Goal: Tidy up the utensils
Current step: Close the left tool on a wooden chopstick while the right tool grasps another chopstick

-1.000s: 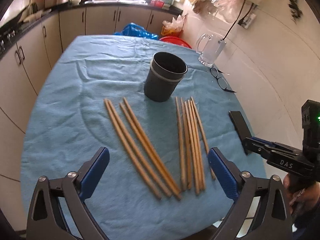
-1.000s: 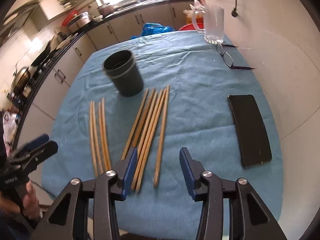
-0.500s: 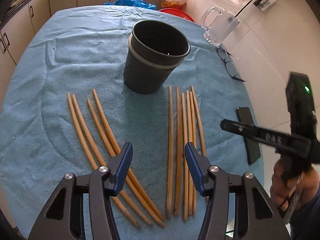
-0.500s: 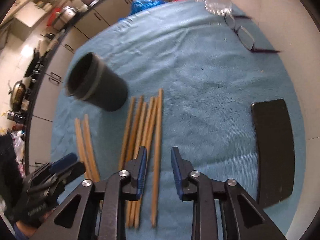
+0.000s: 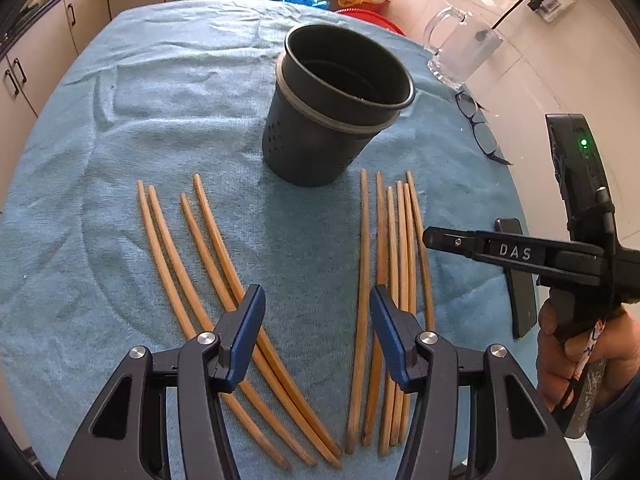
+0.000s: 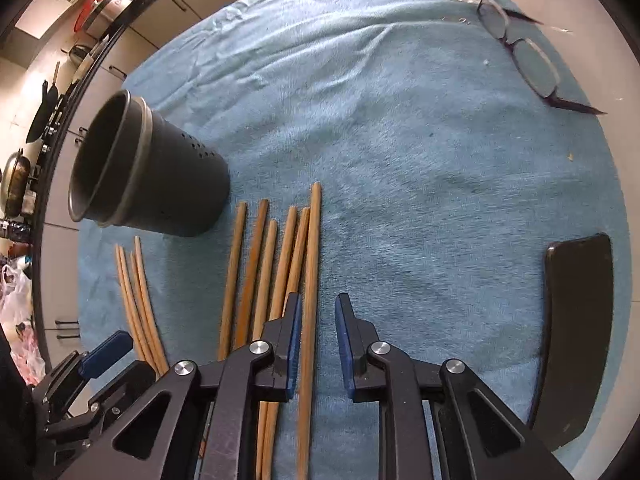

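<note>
While the blue towel (image 5: 168, 92) covers nearly all of the round bench, its far half lies bare and gives open room, and the crowding is all near the camera. On the towel stands the dark perforated holder (image 5: 336, 108), upright, with two sets of wooden chopsticks fanned out on its near side: a left group of four (image 5: 188, 256) and a right group of six (image 5: 394, 252), apart from each other with a bare strip between them. The left claw (image 5: 317, 328) hangs over that strip with its jaws half open and nothing between them, its left finger over the innermost stick of the left group, its right finger over the right group. The right claw (image 6: 317, 332) straddles the rightmost chopstick (image 6: 312, 280) of the six; its jaws are closing, the left pad looks to be just beside the stick, though contact is hard to judge, and the right pad stands clear of it. Only the right wrist view shows the black phone (image 6: 576, 328) in full, lying near the towel's right edge; the left view shows a sliver of it behind the other tool's arm. Eyeglasses (image 6: 524, 56) lie at the far right edge, and beside them a glass mug (image 5: 460, 52), cut off at the top of the right view. Near ends of the sticks are hidden under both claws' frames.
</note>
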`<state>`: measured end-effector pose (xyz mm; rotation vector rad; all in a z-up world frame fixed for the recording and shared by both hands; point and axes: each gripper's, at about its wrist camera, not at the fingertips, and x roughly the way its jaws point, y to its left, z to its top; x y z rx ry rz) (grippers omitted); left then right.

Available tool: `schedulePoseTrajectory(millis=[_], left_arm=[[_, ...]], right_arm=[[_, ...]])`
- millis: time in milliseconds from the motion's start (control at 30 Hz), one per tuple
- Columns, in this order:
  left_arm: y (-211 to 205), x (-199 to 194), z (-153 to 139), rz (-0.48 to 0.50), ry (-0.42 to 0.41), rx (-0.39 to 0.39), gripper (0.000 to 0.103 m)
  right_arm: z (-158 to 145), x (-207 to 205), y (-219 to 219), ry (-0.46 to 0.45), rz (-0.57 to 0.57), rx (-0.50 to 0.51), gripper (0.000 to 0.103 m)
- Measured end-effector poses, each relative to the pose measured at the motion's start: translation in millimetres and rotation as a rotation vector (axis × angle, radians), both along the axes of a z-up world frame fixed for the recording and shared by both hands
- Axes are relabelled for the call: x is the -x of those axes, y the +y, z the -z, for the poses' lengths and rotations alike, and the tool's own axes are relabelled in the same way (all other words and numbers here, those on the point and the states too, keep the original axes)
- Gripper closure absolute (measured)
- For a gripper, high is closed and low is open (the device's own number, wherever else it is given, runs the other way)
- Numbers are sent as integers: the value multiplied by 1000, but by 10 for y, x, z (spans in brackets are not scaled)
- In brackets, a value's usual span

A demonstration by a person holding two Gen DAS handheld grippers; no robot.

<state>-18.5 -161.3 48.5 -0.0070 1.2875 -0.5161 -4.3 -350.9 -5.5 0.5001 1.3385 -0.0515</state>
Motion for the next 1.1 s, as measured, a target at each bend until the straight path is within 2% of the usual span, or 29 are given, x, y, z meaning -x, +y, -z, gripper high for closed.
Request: schedulePoseTrajectory(millis=[133, 300, 700, 800, 900, 933, 1100], left_arm=[[-51, -33, 65, 7, 11, -4, 50], [-181, -40, 133, 37, 19, -12, 50], [-518, -87, 334, 107, -25, -117, 51], [-579, -104, 340, 115, -52, -143, 56], [-611, -140, 346, 112, -54, -135, 67], [-614, -150, 351, 107, -55, -143, 74], [-670, -100, 363, 106, -77, -182, 77]], right_arm=[[64, -26, 22, 19, -22, 14, 86], [52, -13, 43, 33, -54, 88, 94], [71, 221, -200, 35, -5, 42, 95], [71, 262, -191, 33, 0, 31, 95], [78, 290, -191, 31, 5, 19, 95], [88, 302, -180, 30, 4, 19, 94], [96, 298, -180, 27, 4, 17, 94]])
